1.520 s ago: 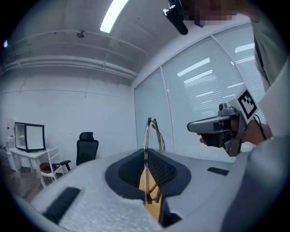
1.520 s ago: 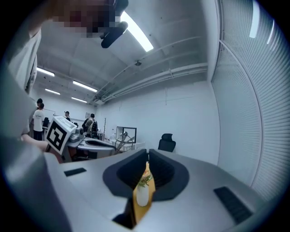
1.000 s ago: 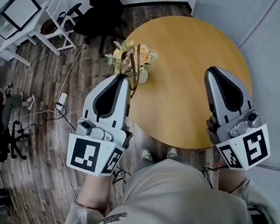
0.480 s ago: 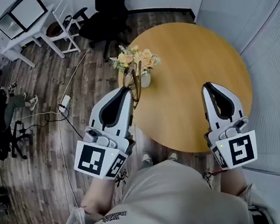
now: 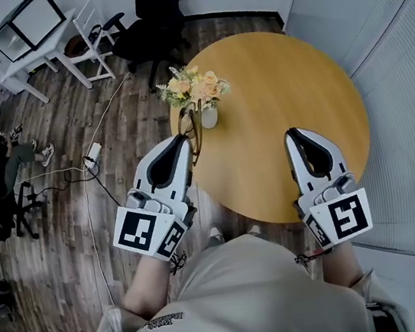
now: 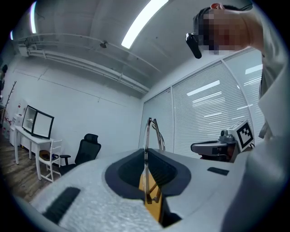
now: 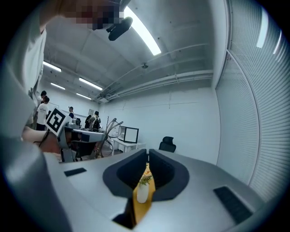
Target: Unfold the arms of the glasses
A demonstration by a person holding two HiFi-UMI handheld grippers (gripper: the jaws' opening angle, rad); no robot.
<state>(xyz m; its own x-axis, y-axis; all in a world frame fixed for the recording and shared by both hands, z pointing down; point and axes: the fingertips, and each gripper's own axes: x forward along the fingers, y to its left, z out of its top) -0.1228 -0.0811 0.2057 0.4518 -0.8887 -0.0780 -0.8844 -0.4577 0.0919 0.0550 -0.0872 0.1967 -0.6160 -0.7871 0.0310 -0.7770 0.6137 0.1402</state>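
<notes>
The left gripper (image 5: 186, 138) had its fingers clenched on thin brown wire-framed glasses (image 6: 146, 136), which rose upright past the tips at the round wooden surface's (image 5: 271, 74) left edge. The right gripper (image 5: 293, 134), fingers closed and empty, hovered well apart to their right.

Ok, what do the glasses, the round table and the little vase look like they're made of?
Glasses: thin wire frame, probably metal, catching a bright sheen along its rim. Table: even honey-yellow top, matte, wood or wood-look laminate. Vase: plain smooth white, likely ceramic, though too small to be sure.
</notes>
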